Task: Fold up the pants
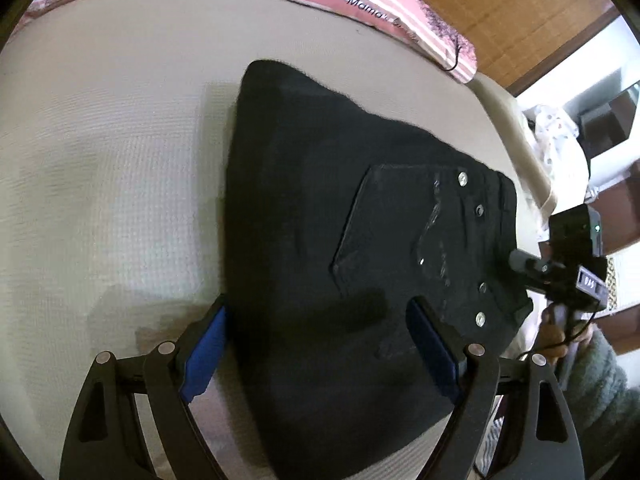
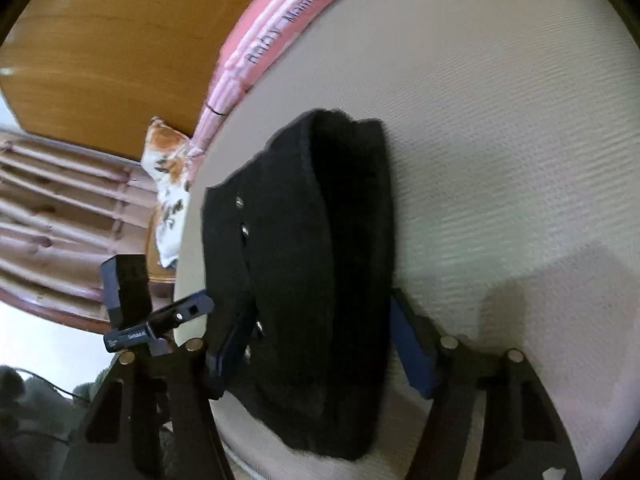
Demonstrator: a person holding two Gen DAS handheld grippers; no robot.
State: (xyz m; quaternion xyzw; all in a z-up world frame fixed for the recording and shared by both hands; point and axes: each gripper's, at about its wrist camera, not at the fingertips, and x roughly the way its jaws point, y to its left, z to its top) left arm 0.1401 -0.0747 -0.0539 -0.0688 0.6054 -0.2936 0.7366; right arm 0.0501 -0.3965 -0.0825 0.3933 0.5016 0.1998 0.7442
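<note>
Pants (image 1: pixel 360 240), black denim already folded into a thick bundle, lie near the cream mattress's (image 1: pixel 120 160) edge, so I straddle them with my left gripper (image 1: pixel 320 344) and right gripper (image 2: pixel 316 360), both released, for another fold.

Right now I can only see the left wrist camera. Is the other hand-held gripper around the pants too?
Observer: Yes. In the right wrist view the folded pants lie between the blue pads of the right hand-held gripper. I can't tell if they are squeezing.
Operator: What's past the bed over there?
Observer: A flowered pillow sits just off the edge of the bed.
</note>
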